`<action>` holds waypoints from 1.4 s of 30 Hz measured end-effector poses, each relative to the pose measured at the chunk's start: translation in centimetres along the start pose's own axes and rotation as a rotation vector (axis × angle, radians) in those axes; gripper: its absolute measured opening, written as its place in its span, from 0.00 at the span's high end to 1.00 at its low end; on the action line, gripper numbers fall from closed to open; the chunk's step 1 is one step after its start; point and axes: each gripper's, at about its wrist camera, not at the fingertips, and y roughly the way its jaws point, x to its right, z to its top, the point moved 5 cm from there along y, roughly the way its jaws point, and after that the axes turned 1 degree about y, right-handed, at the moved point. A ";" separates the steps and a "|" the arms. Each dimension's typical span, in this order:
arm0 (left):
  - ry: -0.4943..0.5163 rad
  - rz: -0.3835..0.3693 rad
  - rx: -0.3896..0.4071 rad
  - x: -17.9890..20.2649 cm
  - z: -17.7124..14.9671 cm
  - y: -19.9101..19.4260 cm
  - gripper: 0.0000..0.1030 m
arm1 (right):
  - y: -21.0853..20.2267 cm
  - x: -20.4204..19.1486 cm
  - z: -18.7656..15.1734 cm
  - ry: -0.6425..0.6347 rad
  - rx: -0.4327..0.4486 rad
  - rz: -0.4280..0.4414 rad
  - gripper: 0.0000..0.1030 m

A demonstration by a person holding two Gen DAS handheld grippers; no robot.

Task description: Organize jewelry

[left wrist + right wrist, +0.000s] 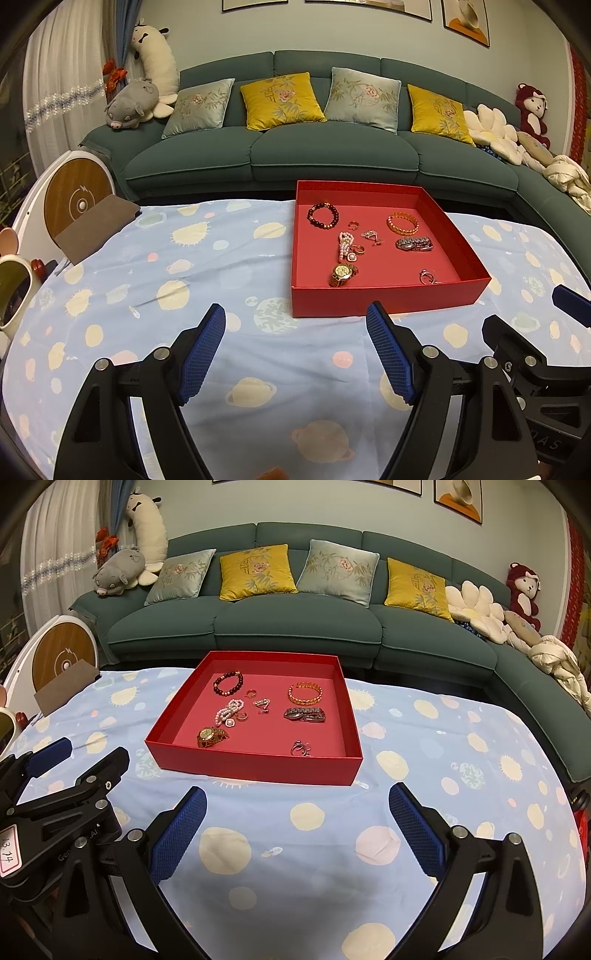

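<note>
Left wrist view: left gripper hovers above the planet-print tablecloth, jaws spread wide, nothing between the blue pads. The red box sits toward the table's far edge, beyond the right fingertip; it holds a dark bead bracelet near its far left corner, an orange bangle toward the far right, a silver watch, a pearl strand, a gold watch by the near wall and a ring near the near right corner. Right wrist view: right gripper likewise stands open and empty over the cloth, short of the box's near wall; the left gripper's frame appears at the lower left
</note>
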 end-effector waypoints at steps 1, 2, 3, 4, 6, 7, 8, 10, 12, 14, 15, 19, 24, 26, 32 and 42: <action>0.000 0.000 0.000 0.0 0.0 0.0 0.27 | 0.0 0.0 0.0 0.000 0.000 -0.001 0.06; -0.001 0.002 0.000 0.0 0.0 0.0 0.27 | 0.0 0.0 0.0 0.001 -0.001 0.000 0.06; -0.002 0.002 0.000 0.0 0.0 0.0 0.27 | 0.0 0.0 0.0 0.001 -0.001 0.001 0.06; -0.003 0.003 0.001 0.0 0.0 0.0 0.27 | 0.0 0.0 0.0 0.001 -0.001 0.001 0.06; -0.004 0.004 0.003 0.0 0.0 0.0 0.27 | 0.0 0.0 0.0 0.001 -0.001 0.001 0.06; -0.004 0.003 0.002 0.0 0.0 0.0 0.27 | 0.0 0.0 0.0 0.001 0.000 0.000 0.06; -0.004 0.004 0.003 0.0 0.0 -0.1 0.27 | 0.0 0.0 0.0 0.000 0.000 -0.001 0.06; -0.004 0.005 0.004 0.0 0.1 -0.1 0.27 | 0.0 -0.1 -0.1 0.000 0.000 0.000 0.06; -0.005 0.005 0.005 0.1 0.1 -0.1 0.27 | 0.0 0.0 -0.1 0.001 0.000 -0.001 0.06; -0.005 0.005 0.004 0.0 0.1 -0.1 0.27 | 0.0 0.0 -0.1 0.002 0.000 0.000 0.06; -0.005 0.005 0.005 0.0 0.1 -0.1 0.27 | 0.0 0.0 -0.1 0.002 -0.001 0.000 0.06; -0.009 0.004 0.005 0.0 0.1 -0.1 0.27 | 0.0 0.0 0.0 0.001 0.000 0.000 0.06; -0.014 0.010 0.009 -0.1 0.1 -0.2 0.26 | 0.0 0.0 -0.1 0.005 0.000 0.003 0.06; -0.014 0.012 0.012 -0.1 0.0 -0.3 0.26 | 0.0 -0.1 -0.2 0.006 0.002 0.003 0.06; -0.014 0.012 0.013 0.0 0.0 -0.3 0.27 | 0.0 -0.1 -0.2 0.006 0.000 0.003 0.06; -0.015 0.017 0.010 -0.1 0.0 -0.3 0.27 | 0.1 0.0 -0.2 0.007 0.000 0.003 0.06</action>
